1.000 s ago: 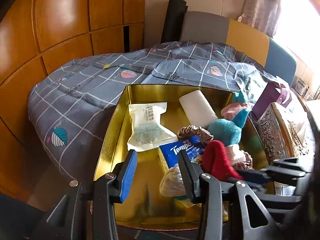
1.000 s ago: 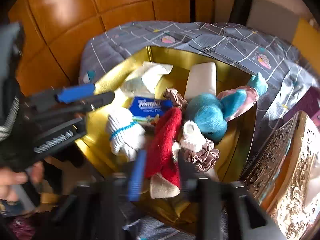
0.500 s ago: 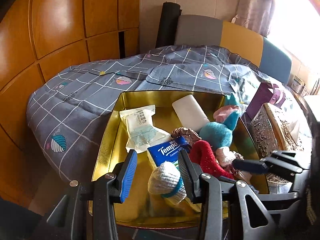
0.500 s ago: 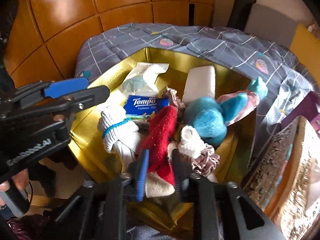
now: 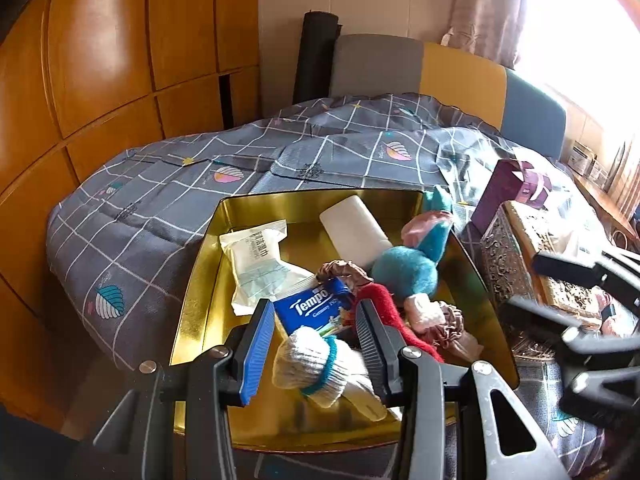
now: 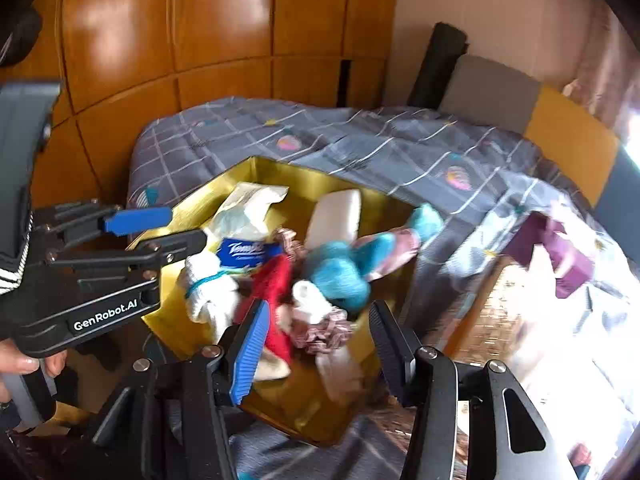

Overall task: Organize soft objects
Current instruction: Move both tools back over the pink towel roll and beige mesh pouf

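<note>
Scrunchie [image 6: 326, 334], perhaps two, blurred.

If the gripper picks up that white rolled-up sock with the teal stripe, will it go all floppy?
Probably a bit. The white knitted sock bundle with the teal band looks soft and squashy, so the pads would likely sink in. Its loose end trails out, so that part may dangle. Lying in the gold tin box, it looks light and unlikely to slip.
</note>
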The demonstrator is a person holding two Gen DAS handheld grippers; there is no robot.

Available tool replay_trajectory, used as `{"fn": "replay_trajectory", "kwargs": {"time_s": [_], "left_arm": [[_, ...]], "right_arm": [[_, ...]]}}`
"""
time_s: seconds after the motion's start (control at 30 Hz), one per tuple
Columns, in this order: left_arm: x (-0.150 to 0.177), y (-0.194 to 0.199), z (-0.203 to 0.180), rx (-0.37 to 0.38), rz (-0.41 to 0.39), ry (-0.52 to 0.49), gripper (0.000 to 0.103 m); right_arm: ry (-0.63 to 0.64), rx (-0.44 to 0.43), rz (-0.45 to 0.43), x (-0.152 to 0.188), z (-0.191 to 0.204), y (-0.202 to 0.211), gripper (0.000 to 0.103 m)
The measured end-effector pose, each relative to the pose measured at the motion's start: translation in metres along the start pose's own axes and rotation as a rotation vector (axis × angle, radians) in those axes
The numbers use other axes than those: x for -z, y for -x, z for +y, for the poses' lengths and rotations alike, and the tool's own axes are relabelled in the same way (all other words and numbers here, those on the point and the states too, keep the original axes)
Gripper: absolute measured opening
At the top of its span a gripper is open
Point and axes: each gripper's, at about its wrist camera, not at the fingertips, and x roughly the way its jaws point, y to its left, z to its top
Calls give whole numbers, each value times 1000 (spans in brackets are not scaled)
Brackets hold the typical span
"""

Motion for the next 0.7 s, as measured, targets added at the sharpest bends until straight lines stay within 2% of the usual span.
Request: {"fn": "replay_trajectory", "kwargs": {"time_s": [0.37, 0.53, 0.7], "left_arm": [[-6, 11, -25, 25, -25, -69, 43], [-9, 17, -41, 50, -39, -106, 43], [-14, 24, -61, 85, -61, -151, 43]], "right_arm": [[-147, 125, -101, 16, -67, 59, 60], [-249, 209, -114, 38, -110, 83, 67], [-361, 314, -109, 64, -158, 104, 67]]}}
